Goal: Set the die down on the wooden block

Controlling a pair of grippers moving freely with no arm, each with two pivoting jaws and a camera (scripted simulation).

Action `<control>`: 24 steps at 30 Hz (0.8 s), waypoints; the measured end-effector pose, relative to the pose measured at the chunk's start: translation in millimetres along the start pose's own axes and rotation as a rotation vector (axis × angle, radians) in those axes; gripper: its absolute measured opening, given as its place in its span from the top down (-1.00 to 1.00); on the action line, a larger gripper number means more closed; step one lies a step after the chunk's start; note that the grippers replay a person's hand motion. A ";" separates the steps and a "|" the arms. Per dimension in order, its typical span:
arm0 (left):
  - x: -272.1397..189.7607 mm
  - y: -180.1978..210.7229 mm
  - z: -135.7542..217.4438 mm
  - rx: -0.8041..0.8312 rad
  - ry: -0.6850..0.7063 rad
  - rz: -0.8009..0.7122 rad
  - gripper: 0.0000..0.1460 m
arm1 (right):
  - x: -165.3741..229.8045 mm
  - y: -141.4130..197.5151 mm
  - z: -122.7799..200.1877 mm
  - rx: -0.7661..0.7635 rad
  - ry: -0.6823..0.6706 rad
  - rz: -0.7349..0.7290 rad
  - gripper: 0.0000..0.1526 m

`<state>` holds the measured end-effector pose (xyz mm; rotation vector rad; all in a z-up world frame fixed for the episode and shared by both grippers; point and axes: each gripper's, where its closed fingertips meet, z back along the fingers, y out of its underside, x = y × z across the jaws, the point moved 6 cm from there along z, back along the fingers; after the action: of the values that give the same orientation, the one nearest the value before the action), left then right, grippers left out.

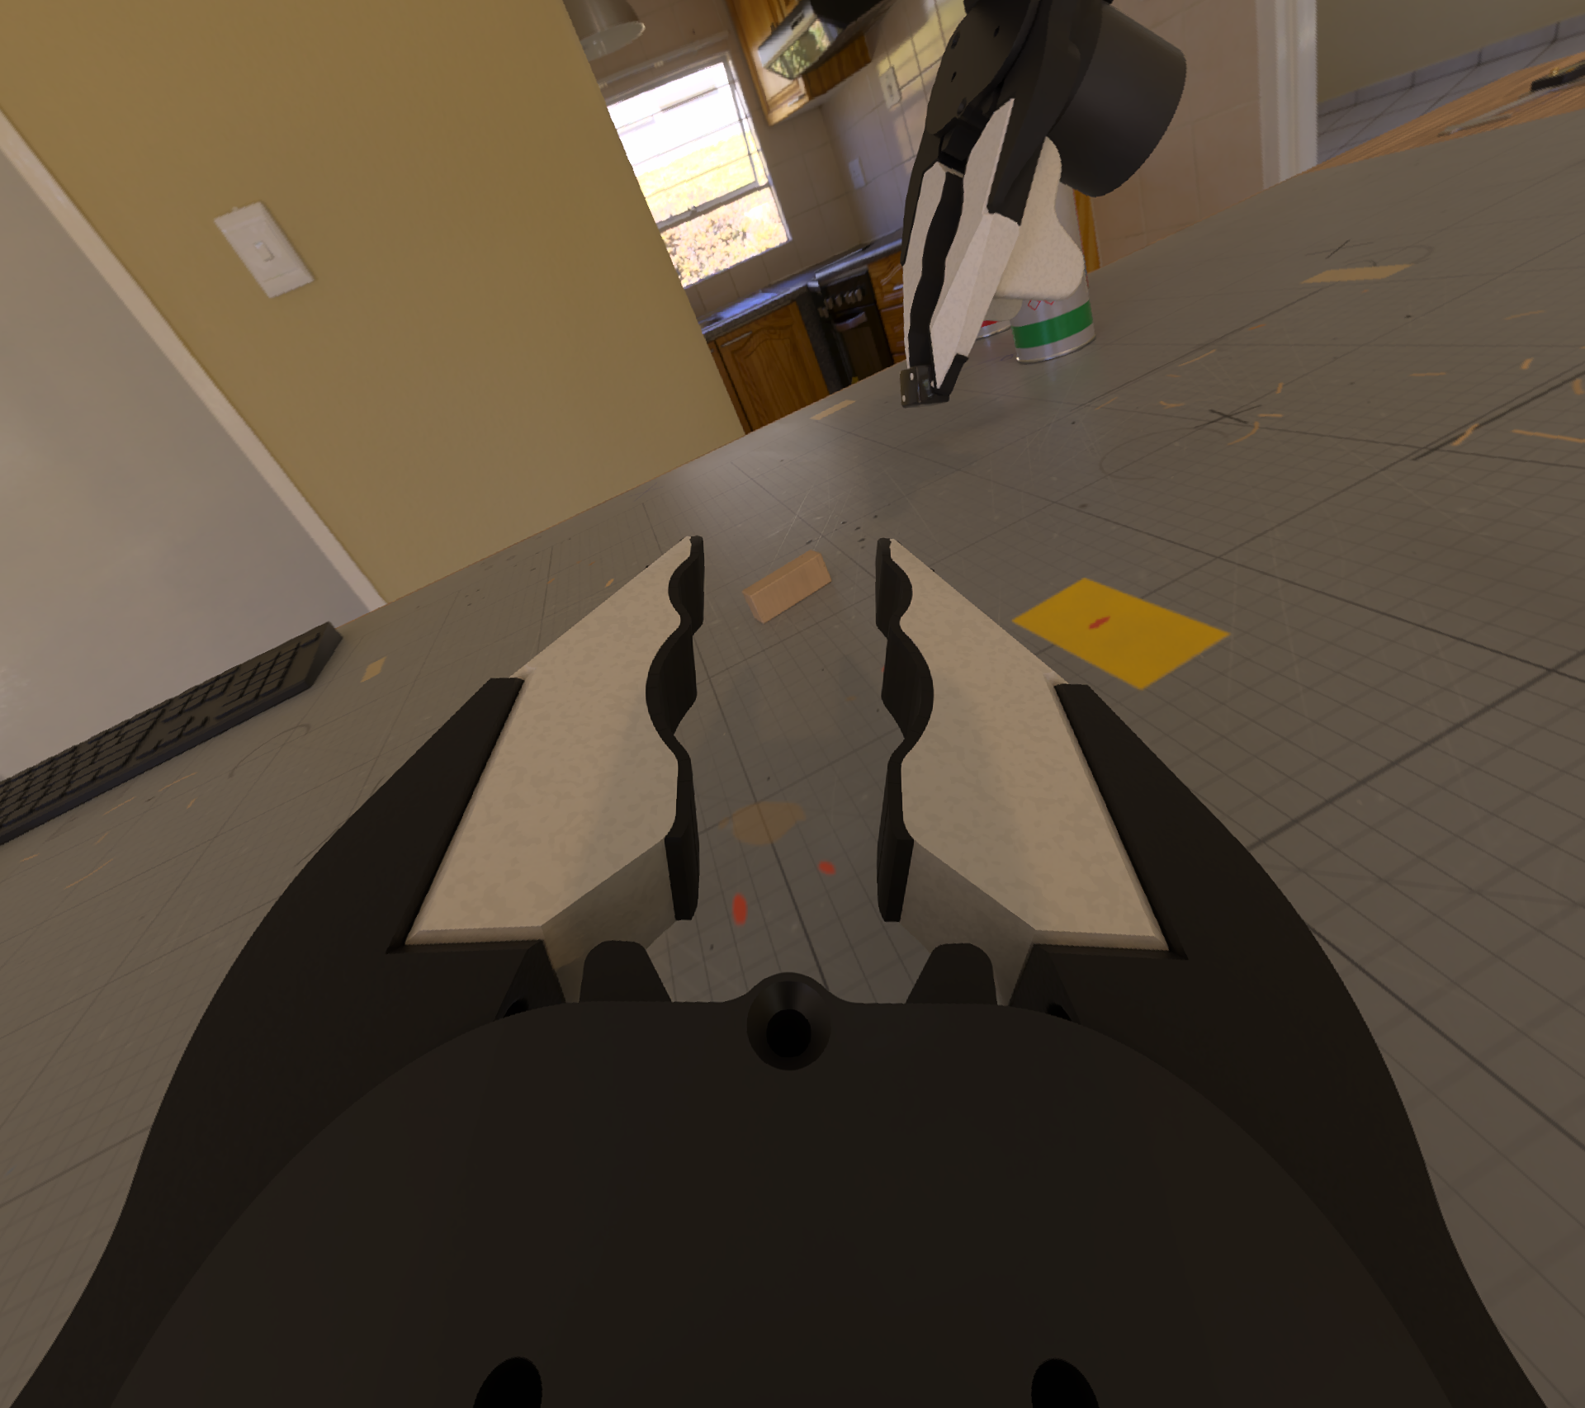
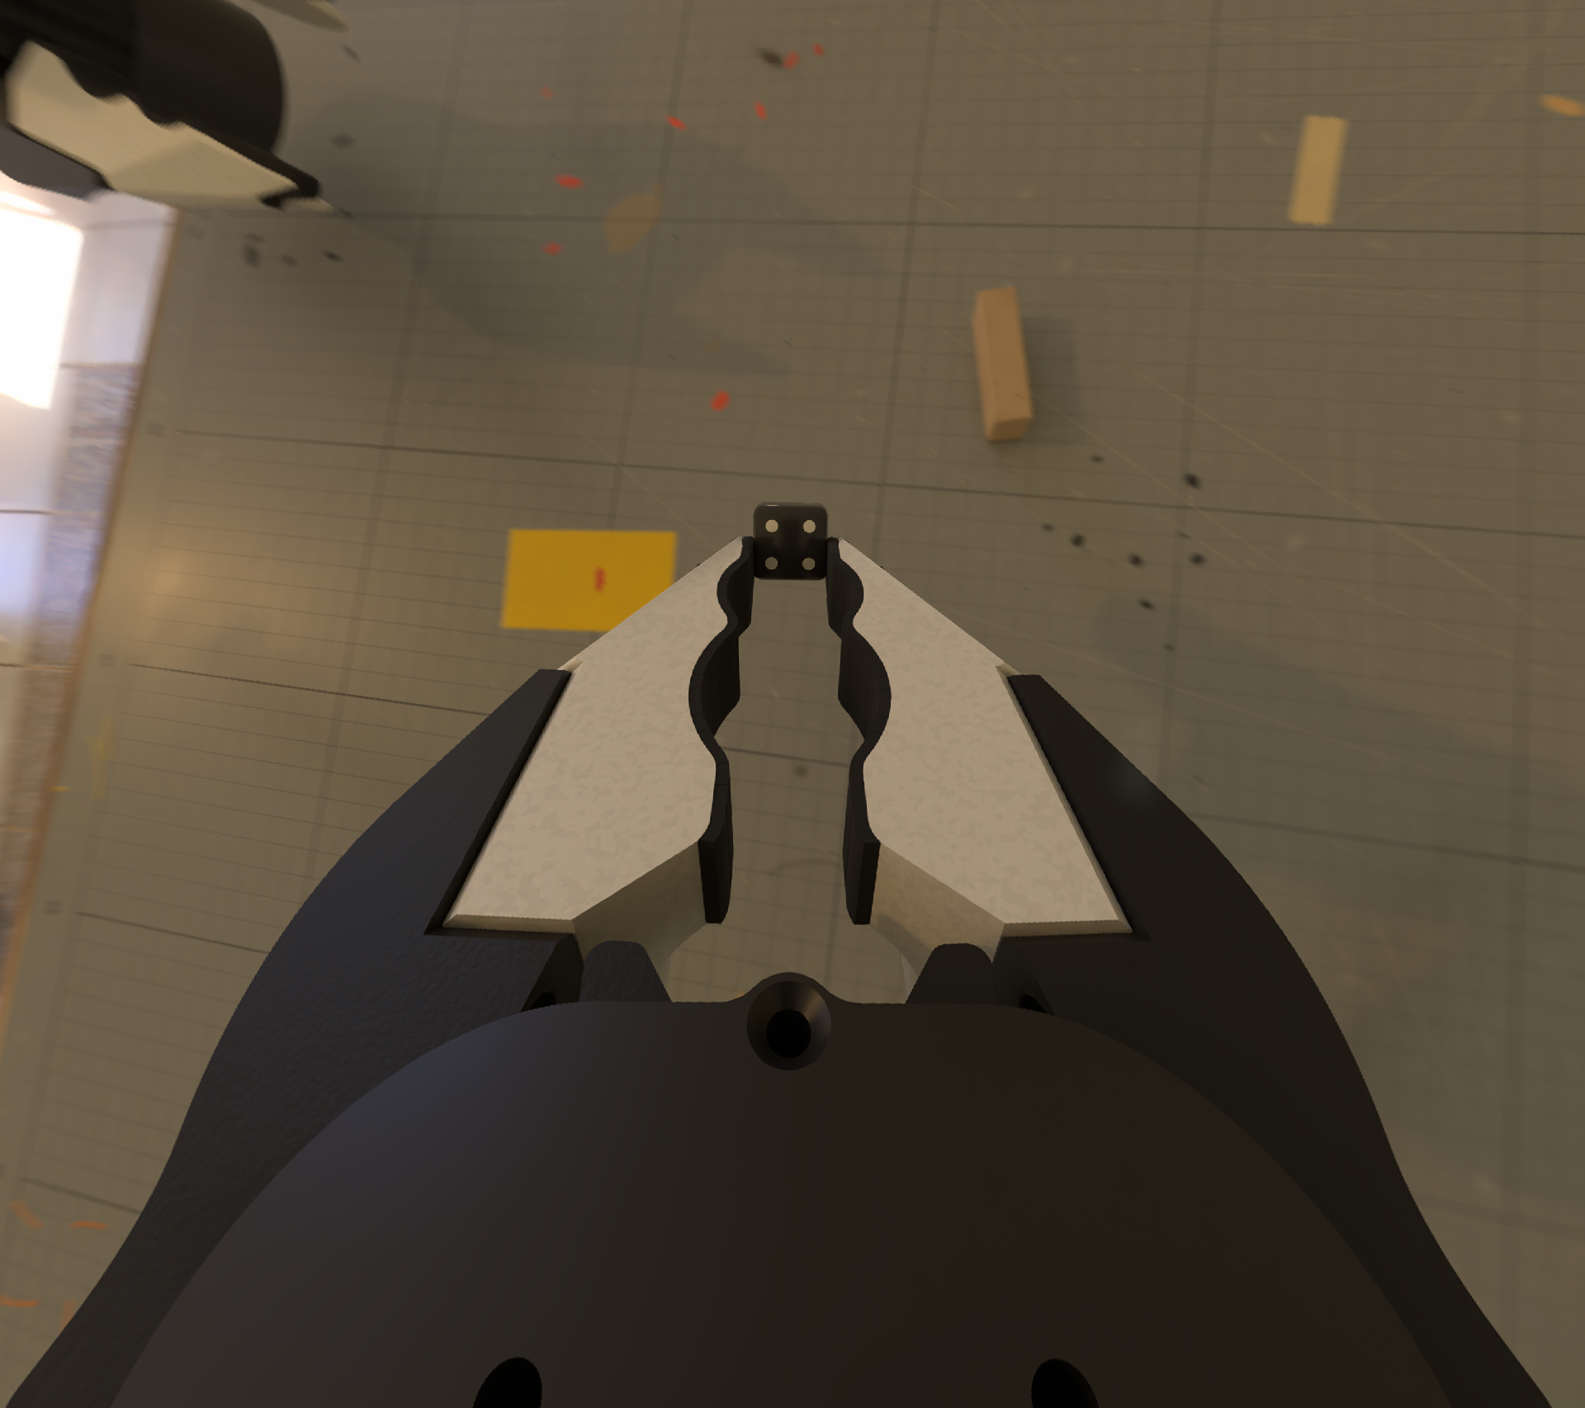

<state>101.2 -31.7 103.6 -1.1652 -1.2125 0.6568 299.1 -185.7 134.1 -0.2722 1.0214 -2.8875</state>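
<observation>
My right gripper (image 2: 789, 552) is shut on a small black die (image 2: 790, 542) with pale pips and holds it at its fingertips, high above the mat. The wooden block (image 2: 1001, 364) lies flat on the grey mat, ahead and to the right of the die. In the left wrist view the right gripper (image 1: 925, 385) hangs above the far edge of the table with the die (image 1: 914, 388) at its tips. My left gripper (image 1: 789, 561) is open and empty, low over the mat, and points at the wooden block (image 1: 787, 585) just beyond its fingertips.
A yellow sheet (image 1: 1119, 629) lies on the mat right of the block; it also shows in the right wrist view (image 2: 587, 578). A black keyboard (image 1: 163, 728) lies at the left table edge. A white and green can (image 1: 1053, 321) stands at the far edge.
</observation>
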 end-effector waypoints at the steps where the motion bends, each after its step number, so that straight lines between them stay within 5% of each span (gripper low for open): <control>1: 0.4 0.5 -4.9 -0.006 0.005 0.007 0.46 | -2.5 1.8 2.4 0.018 0.042 0.018 0.79; 8: 7.2 -4.9 -23.3 -0.139 0.015 0.188 0.58 | -19.9 6.7 -6.9 0.169 0.150 0.071 0.79; 24: -2.4 -9.1 -23.5 -0.165 0.079 0.143 0.80 | -66.1 -40.1 -68.8 0.339 0.158 0.172 0.79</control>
<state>121.1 -44.5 112.8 -1.4136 -1.1399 0.6198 351.0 -104.1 97.2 0.0613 0.5237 -2.8905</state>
